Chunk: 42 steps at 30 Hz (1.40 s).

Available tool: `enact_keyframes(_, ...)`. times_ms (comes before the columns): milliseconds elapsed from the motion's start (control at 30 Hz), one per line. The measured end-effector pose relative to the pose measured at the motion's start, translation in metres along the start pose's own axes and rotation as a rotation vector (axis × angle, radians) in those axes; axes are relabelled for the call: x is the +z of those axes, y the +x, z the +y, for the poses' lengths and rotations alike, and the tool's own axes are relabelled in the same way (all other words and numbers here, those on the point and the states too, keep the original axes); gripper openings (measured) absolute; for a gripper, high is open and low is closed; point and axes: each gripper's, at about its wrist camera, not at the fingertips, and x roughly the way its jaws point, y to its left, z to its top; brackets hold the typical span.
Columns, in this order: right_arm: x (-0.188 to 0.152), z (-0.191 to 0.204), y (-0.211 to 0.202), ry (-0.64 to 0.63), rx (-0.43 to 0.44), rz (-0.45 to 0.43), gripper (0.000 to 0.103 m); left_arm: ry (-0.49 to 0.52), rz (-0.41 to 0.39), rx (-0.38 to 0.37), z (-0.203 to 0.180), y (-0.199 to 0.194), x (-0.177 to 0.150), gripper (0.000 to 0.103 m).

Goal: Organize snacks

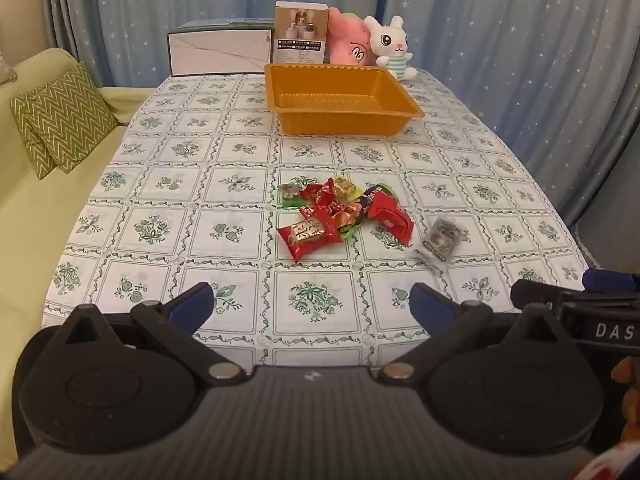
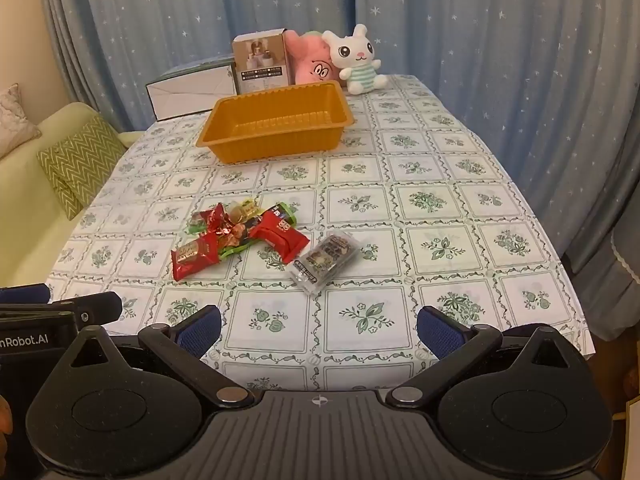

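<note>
Both grippers' fingers point(image 1: 192, 302) gape; roughly eight snacks point(image 1: 344, 212), one orange tray point(image 1: 340, 120).

Left gripper point(image 1: 310, 300), seen from its own wrist camera: jaws spread to their widest, blue pads facing inward, nothing between them, tilted downward above the counter's point(image 1: 240, 240) near edge. Right gripper point(image 2: 318, 326): same pose, jaws wide apart and empty, also over that near edge. Each gripper's body shows at the side of the other's view.
</note>
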Motion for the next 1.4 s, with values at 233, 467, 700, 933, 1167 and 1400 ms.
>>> enact_keyframes(233, -0.001, 0.002, 0.001, 0.008, 0.017, 0.009, 0.103, -0.025, -0.020, -0.035, 0.001, -0.002, -0.015, 0.103)
enact_keyframes(467, -0.001, 0.004, 0.001, -0.002, 0.006, 0.004, 0.103, -0.028, -0.001, -0.016, 0.003, 0.001, -0.003, 0.103)
enact_keyframes(700, 0.000, 0.003, 0.001, 0.001, 0.007, 0.004, 0.103, -0.024, -0.008, -0.015, 0.002, 0.000, -0.002, 0.103)
enact_keyframes(933, 0.000, 0.003, 0.000, 0.005, 0.007, 0.007, 0.103, -0.015, -0.013, -0.016, -0.001, -0.001, -0.001, 0.103)
enact_keyframes(1167, 0.000, 0.003, 0.000, 0.004, 0.008, 0.007, 0.103, -0.010, -0.012, -0.023, 0.000, -0.002, -0.002, 0.103)
enact_keyframes(1400, 0.001, 0.002, 0.001, 0.007, 0.008, 0.005, 0.103, -0.010, -0.010, -0.020, -0.001, -0.001, -0.002, 0.103)
